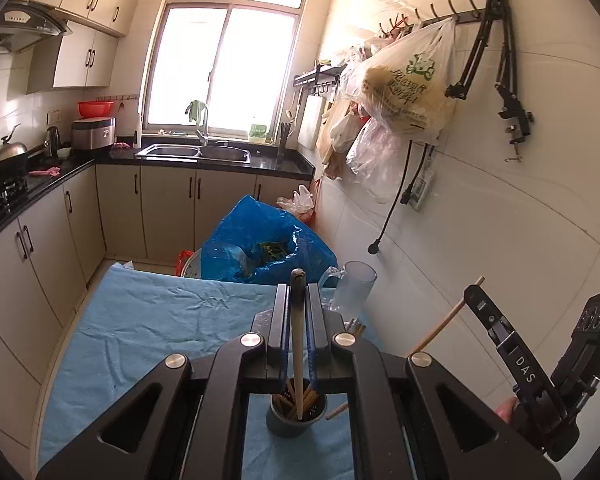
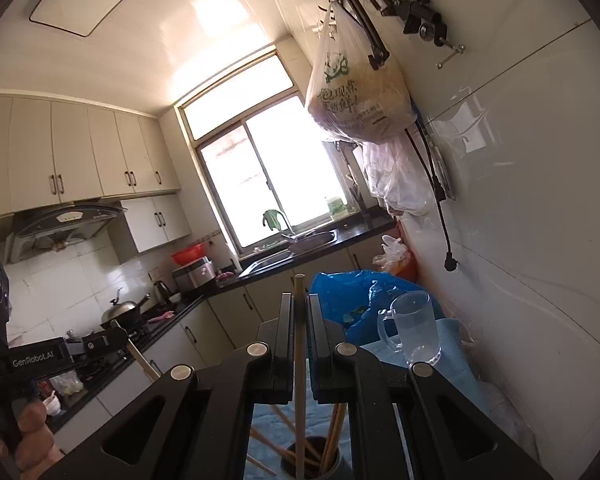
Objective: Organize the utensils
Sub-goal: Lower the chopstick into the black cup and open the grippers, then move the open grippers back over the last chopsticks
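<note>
- the left gripper (image 1: 298, 280), at the centre of the left wrist view, is pinching a dark-tipped chopstick (image 1: 299, 344) between its pads; the stick runs down the middle of the frame and its lower end sits inside the grey utensil cup (image 1: 298, 420) at the bottom centre.
- the right gripper (image 2: 300, 300), at the centre of the right wrist view, is pressed onto a pale chopstick (image 2: 299, 360); that stick also reaches down into the same cup (image 2: 312, 464), seen at the bottom edge of that frame.
- several other chopsticks (image 1: 310, 400) already stand in the cup, so part of the sorting looks done.
- at least one loose chopstick (image 1: 338, 410) lies on the blue cloth (image 1: 148, 320) just right of the cup, and more stick ends show near the glass mug (image 1: 354, 286) at mid-right; these still look to be left.
- in the right wrist view further sticks (image 2: 260, 440) slant across the cloth at lower left of the cup; whether they rest in it or beside it i cannot tell.
- my judgement: the task is around the middle, with both held sticks at the cup and not yet let go.
</note>
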`<state>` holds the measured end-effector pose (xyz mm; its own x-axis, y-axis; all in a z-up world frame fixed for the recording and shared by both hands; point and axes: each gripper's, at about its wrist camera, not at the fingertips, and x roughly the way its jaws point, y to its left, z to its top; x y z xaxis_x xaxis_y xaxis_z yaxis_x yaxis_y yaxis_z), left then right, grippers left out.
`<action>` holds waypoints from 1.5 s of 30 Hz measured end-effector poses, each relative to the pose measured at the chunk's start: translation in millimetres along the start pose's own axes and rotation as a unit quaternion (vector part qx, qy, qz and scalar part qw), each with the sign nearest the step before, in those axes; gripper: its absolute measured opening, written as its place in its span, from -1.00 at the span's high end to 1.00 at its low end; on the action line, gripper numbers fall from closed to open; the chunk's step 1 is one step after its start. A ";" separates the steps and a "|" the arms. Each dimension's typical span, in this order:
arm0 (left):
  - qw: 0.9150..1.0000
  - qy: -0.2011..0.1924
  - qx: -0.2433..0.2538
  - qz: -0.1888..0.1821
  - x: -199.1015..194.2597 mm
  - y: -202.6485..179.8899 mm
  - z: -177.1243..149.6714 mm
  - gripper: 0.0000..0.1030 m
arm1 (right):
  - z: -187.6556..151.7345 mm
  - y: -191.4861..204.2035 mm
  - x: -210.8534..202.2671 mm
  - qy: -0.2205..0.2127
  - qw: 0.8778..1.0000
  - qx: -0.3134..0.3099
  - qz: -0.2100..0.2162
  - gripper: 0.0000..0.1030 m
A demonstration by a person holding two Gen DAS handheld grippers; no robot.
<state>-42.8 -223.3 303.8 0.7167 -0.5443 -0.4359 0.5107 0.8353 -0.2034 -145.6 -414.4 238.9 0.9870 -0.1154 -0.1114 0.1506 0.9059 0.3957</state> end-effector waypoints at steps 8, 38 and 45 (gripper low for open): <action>0.999 0.050 -0.015 0.009 54.0 13.2 -25.3 0.87 | -24.3 -11.1 44.4 0.038 0.999 -0.005 -0.015 0.88; 0.985 0.131 -0.098 0.062 7.7 125.3 -128.6 0.57 | -137.7 -16.4 -2.2 0.199 0.979 -0.001 0.032 0.69; 0.947 0.257 -0.177 0.081 66.4 190.4 -195.8 0.57 | -221.4 -17.5 15.9 0.335 0.942 0.020 0.030 0.69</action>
<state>9.1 -85.4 64.5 0.3988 -0.3741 -0.8373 0.1583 0.9274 -0.3390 -144.8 -341.8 28.4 0.7395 0.2303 -0.6325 0.1111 0.8850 0.4521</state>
